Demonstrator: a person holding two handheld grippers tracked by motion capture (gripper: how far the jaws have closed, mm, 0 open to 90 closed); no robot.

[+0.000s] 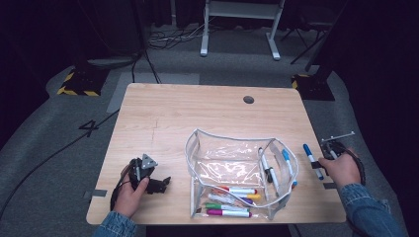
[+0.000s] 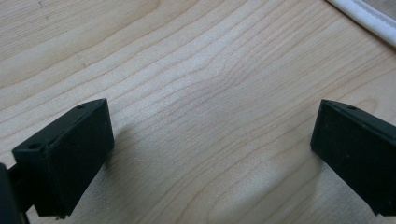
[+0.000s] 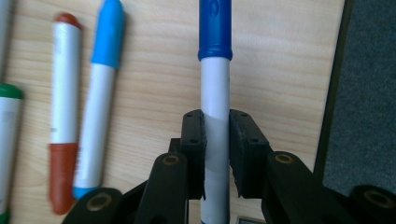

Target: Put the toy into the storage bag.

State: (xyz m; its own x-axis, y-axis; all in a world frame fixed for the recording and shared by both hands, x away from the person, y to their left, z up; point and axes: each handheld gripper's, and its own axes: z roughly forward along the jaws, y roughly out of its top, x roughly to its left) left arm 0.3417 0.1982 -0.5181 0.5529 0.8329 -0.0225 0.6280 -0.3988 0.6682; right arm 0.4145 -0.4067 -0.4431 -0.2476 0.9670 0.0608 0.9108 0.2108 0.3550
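A clear zip pouch (image 1: 222, 153) with a white rim stands open at the table's front middle, and several coloured markers (image 1: 232, 197) lie in its near end. My right gripper (image 1: 318, 168) is at the table's right edge, shut on a white marker with a dark blue cap (image 1: 310, 155). In the right gripper view the jaws (image 3: 216, 140) clamp the marker's white barrel, and its dark blue cap (image 3: 215, 28) points away. My left gripper (image 1: 165, 181) rests at the front left, open (image 2: 212, 144) over bare wood, left of the pouch's rim (image 2: 369, 18).
A light blue marker (image 3: 100, 93), a red one (image 3: 63, 112) and a green one (image 3: 7, 121) lie left of the held marker. The table's right edge (image 3: 334, 93) is close to the right gripper, with grey carpet beyond. A cable hole (image 1: 248, 99) is at the back.
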